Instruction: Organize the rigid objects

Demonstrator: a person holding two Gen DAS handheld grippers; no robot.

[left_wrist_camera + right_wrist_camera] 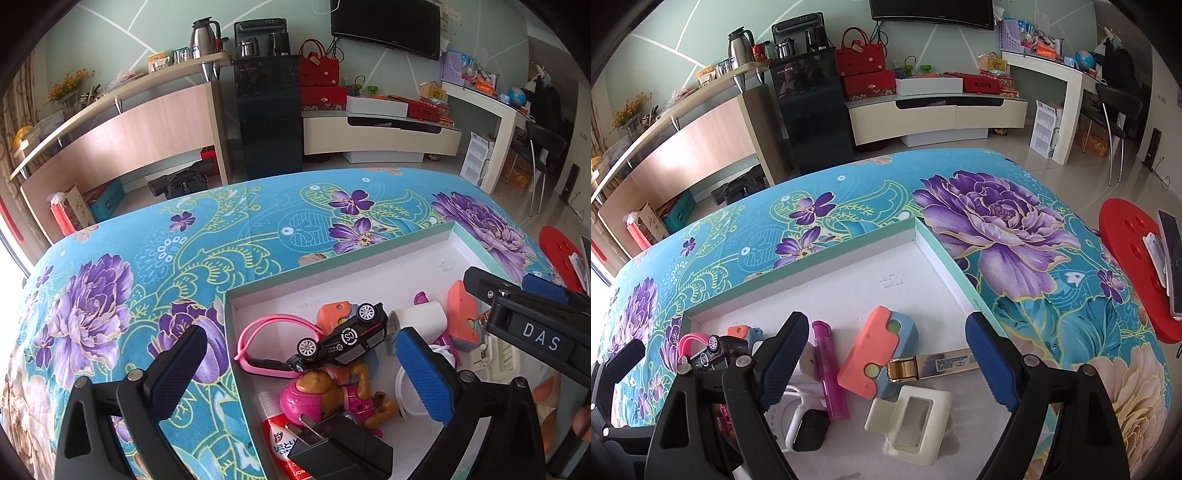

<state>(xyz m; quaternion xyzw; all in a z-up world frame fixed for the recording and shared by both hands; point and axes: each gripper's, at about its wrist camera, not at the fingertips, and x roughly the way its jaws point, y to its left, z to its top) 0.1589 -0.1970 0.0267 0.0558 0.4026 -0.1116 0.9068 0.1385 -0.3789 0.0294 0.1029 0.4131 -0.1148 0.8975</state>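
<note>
A shallow white box (332,275) (820,264) lies on a floral blue tablecloth and holds several small items. In the left wrist view I see a black toy car (341,338), a pink band (258,328), a pink toy figure (325,398), a black charger plug (343,446) and a white cylinder (421,317). My left gripper (303,373) is open, straddling the box's left wall. In the right wrist view my right gripper (888,363) is open above an orange-and-blue block (875,354), a magenta tube (829,373), a gold clip (931,365), a cream clip (910,421) and a white watch (801,424).
The tablecloth (110,295) covers the table to the left and behind the box. A red stool (1134,266) with a phone on it stands off the table's right edge. Shelves, a TV stand and a desk line the far wall.
</note>
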